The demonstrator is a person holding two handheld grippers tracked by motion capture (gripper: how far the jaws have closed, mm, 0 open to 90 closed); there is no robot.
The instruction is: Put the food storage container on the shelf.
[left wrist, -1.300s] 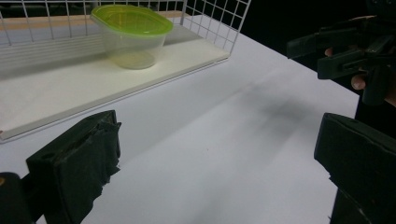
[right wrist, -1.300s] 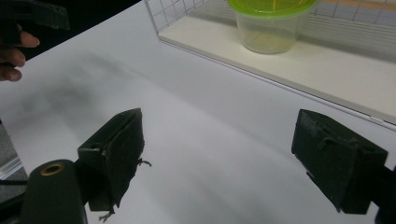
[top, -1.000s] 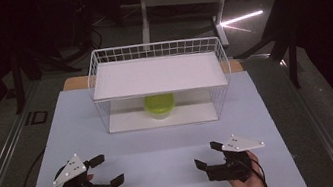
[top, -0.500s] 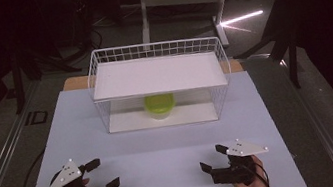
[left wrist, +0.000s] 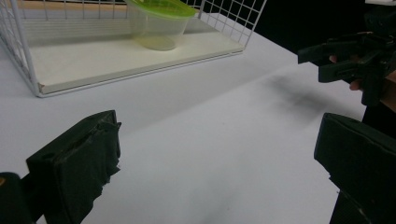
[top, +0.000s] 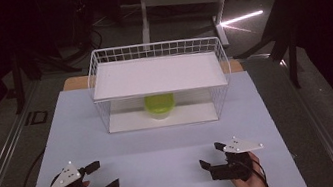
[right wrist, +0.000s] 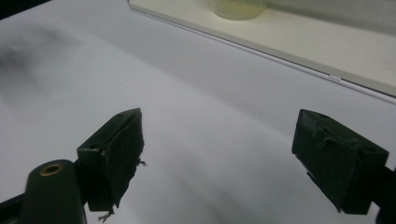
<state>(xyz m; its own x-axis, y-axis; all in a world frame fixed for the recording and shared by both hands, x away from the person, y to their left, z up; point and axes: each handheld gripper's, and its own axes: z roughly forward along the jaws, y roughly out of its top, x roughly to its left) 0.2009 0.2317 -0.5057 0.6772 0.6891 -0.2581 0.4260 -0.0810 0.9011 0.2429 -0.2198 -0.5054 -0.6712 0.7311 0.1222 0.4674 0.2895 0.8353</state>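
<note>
a dark room is surrounding the white table [top: 167,174]. nearer than the wire rack [top: 161,87], which is sheltering a green-lidded tub [top: 159,105], the left gripper [top: 100,176] and right gripper [top: 212,156] are hovering with jaws spread and empty, probably waiting.

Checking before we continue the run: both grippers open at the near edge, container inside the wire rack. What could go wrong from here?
1. The green-lidded container sits on the lower board under the rack's upper shelf; a gripper reaching in may knock that shelf or the wire rack.
2. The container is translucent, likely thin plastic; a hard squeeze could deform it or pop the lid.
3. The left gripper and right gripper are both aimed inward; reaching together, they may collide.
</note>
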